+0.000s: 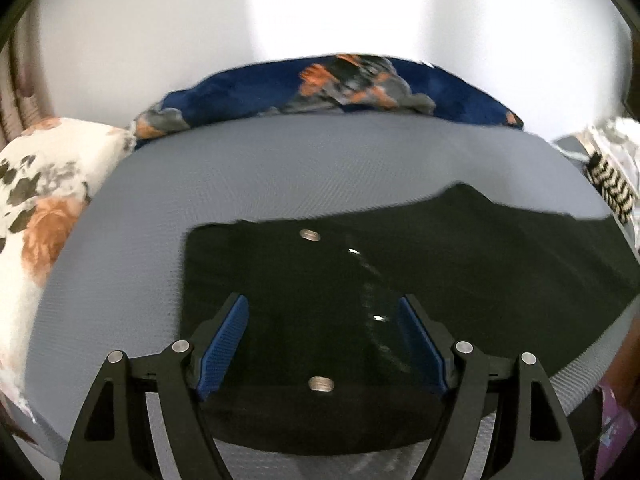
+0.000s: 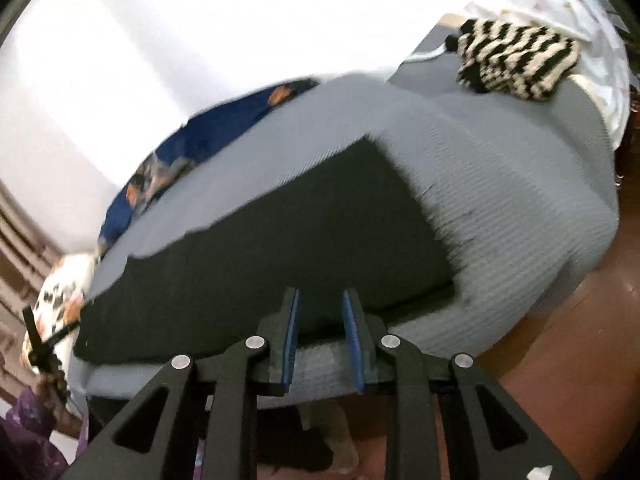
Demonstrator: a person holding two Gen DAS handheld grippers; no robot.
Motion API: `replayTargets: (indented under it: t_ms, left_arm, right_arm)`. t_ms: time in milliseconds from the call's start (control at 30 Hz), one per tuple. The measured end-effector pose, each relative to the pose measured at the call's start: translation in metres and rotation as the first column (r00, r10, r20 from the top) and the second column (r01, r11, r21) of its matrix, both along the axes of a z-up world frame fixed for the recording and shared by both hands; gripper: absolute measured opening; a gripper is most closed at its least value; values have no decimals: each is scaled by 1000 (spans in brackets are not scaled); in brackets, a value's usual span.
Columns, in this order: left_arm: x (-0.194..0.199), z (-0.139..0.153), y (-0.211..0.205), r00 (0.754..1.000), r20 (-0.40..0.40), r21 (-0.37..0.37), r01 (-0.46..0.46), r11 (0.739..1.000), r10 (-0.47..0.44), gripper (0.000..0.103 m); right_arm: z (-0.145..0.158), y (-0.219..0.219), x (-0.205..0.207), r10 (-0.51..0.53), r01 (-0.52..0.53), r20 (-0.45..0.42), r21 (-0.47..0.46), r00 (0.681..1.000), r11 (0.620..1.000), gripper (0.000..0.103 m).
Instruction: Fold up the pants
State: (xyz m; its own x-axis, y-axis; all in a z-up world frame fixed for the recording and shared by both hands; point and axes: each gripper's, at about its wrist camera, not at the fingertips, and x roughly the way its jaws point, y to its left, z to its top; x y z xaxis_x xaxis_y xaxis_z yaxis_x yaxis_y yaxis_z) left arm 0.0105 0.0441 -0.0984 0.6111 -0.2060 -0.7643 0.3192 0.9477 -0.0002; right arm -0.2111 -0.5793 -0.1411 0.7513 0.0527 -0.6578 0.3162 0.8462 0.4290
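Note:
Black pants (image 1: 440, 256) lie flat on a grey bed sheet (image 1: 280, 160), waist end with metal buttons (image 1: 310, 235) toward the left. My left gripper (image 1: 322, 308) is open wide above the waist end, holding nothing. In the right wrist view the pants (image 2: 280, 240) stretch across the bed, their leg end near me. My right gripper (image 2: 320, 300) is open a narrow gap, at the near edge of the pants, holding nothing.
A dark blue floral blanket (image 1: 360, 80) lies along the far bed edge. A white floral pillow (image 1: 48, 184) is at the left. A black-and-white striped garment (image 2: 516, 60) sits at the bed's right end. Brown floor (image 2: 560, 340) lies beyond the near edge.

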Motion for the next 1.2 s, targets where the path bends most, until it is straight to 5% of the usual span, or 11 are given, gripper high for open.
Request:
replayTargets:
  t_ms: [133,200,233,400,533,567,700,833,1067,1200]
  left_arm:
    - [1,-14,-32,998,-43,57,42,997,-40,77]
    - [4,-29,-42,995,-83,110,57,992,-48,77]
    - [6,-37,-44,994,-106,144,56,988,-41,77]
    - [0,-30,-37,995,-100,102,13,995,-2,77]
    - [-5,-14,-41,997,-81,60,9,998,-4,77]
    - [-6,-11,-43,996,-85,52,10,999,-5,77]
    - [-12,4,-54,995,-97,-37,17,999,-21,77]
    - [-18,18,-64,992,-115,-112,32,993,-45,77]
    - [-20,23,-73,986,-161,-160,23,987,-49,77]
    - [-18,13,-74,978,-205,-183,-6,983,-32,77]
  right_arm:
    - [-14,-10,18,7,-9,-33,-45,999,999,22]
    - [-29,-24,15,-11,9,-71,-30,997,1000,3]
    - [-29,-36,7,-30,31,-58,14,998,999,2]
    - [-17,-85,-39,-170,126,132,290,976,949,22]
    - [-16,-114,-40,-180,103,159,400,971,911,63]
    - [-17,-118,-34,-170,95,149,415,974,905,66]
    - [-28,-123,-3,-90,37,109,416,990,909,66]
    - [-51,-119,23,-8,-31,78,488,997,872,65]
    - [-45,-94,43,195,-199,58,481,979,854,65]
    - [-37,-91,54,216,-230,83,456,973,860,49]
